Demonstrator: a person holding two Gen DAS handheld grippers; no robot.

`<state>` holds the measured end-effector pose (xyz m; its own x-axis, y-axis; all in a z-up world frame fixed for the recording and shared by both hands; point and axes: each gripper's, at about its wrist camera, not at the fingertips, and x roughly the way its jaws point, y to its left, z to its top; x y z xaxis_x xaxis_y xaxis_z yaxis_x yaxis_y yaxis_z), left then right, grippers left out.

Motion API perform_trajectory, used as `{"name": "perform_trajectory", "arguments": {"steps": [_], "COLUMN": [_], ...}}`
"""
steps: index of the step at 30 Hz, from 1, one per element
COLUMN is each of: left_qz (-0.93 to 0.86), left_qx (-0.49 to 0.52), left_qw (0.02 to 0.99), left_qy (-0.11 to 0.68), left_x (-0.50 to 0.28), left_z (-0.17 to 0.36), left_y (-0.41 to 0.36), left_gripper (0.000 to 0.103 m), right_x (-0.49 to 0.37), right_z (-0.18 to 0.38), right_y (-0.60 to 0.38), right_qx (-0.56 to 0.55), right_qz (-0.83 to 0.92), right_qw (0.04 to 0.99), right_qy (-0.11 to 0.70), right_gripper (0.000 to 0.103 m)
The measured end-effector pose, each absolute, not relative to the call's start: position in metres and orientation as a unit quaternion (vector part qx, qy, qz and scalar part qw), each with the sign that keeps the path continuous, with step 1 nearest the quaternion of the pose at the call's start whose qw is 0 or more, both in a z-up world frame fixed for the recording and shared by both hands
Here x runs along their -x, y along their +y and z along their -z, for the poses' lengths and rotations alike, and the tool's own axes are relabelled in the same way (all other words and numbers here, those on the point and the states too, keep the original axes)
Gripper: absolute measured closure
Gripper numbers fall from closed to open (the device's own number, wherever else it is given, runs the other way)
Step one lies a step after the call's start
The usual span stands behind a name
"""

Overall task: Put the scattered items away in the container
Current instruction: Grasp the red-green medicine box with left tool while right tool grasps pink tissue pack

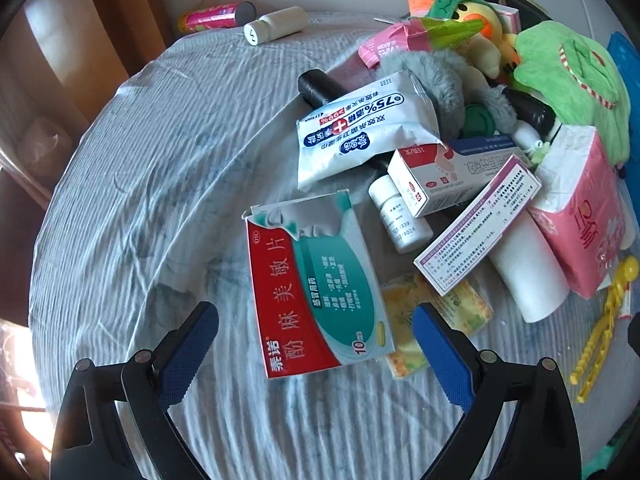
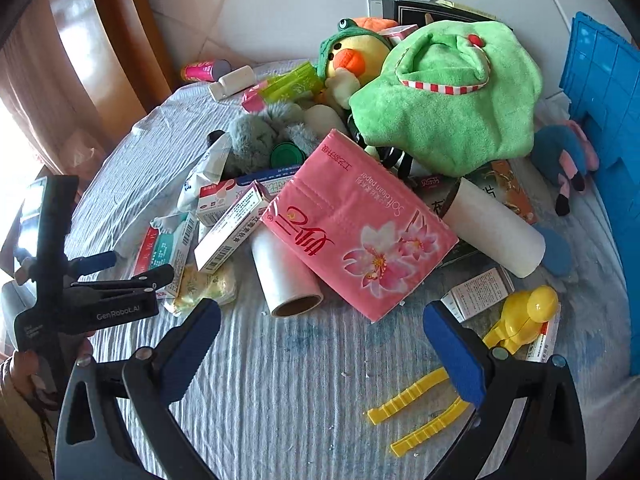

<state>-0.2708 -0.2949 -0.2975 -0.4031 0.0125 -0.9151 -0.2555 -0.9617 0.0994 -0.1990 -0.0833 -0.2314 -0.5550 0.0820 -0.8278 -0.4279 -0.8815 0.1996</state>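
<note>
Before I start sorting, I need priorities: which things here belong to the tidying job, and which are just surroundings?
Job: red-and-teal medicine box, pink tissue pack, white roll, yellow clip, blue container.

Surroundings: striped cloth, wooden frame, tiled floor.

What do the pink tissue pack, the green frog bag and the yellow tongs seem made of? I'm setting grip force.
Pink tissue pack: thin glossy plastic film over soft paper; it shows sheen and seam creases. Green frog bag: plush fabric, matte and fuzzy, sagging in folds. Yellow tongs: probably rigid moulded plastic, smooth, with ridged arms.
</note>
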Motion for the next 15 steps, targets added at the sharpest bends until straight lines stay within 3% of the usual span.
{"name": "perform_trajectory", "arguments": {"steps": [6, 7, 9, 15], "left_qz": [-0.813, -0.813, -0.813, -0.819], "left_qx": [0.566, 0.567, 0.566, 0.558], "left_qw": [0.09, 0.092, 0.109, 0.087], "left_qy": [0.106, 0.097, 0.084, 0.098], "left_x": [0.286, 0.287, 0.288, 0.283], "left_z": [0.324, 0.324, 0.321, 0.315], "left_y": [-0.299, -0.301, -0.3, -0.291], "left_gripper": [0.004, 0.006, 0.025, 0.026], "right_x": [0.206, 0.209, 0.215, 0.227], "right_z": [0.232, 0.233, 0.235, 0.24], "right_y": [-0.066, -0.064, -0.061, -0.053], "right_qx": [0.45, 0.452, 0.457, 0.463], "right_qz": [-0.856, -0.857, -0.858, -0.863], "right_qw": [0.173, 0.173, 0.17, 0.147], "right_qy": [0.185, 0.178, 0.164, 0.141], "right_gripper": [0.0, 0.0, 0.0, 0.0]}}
